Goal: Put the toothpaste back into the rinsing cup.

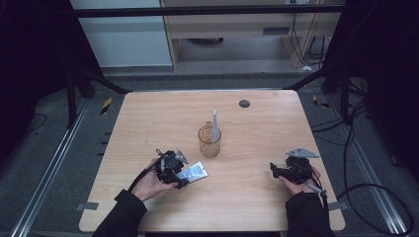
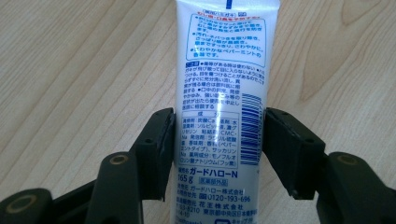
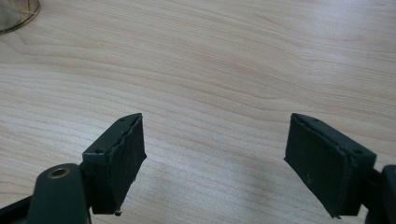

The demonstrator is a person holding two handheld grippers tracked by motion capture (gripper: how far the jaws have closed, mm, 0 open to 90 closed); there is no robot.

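My left gripper [image 2: 218, 135] has its jaws pressed against both sides of a toothpaste tube [image 2: 219, 93] lying on the table [image 2: 70, 70]. My right gripper [image 3: 215, 149] stands wide open with only bare wood between its jaws.

Left claw [image 2: 218, 154] pads flank the toothpaste tube [image 2: 223, 93].

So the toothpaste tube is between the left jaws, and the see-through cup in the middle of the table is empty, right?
Not quite. The cup is not empty: the high view shows a white tube-like thing standing upright in it. The rest is right: the toothpaste tube lies between the jaws of the left gripper.
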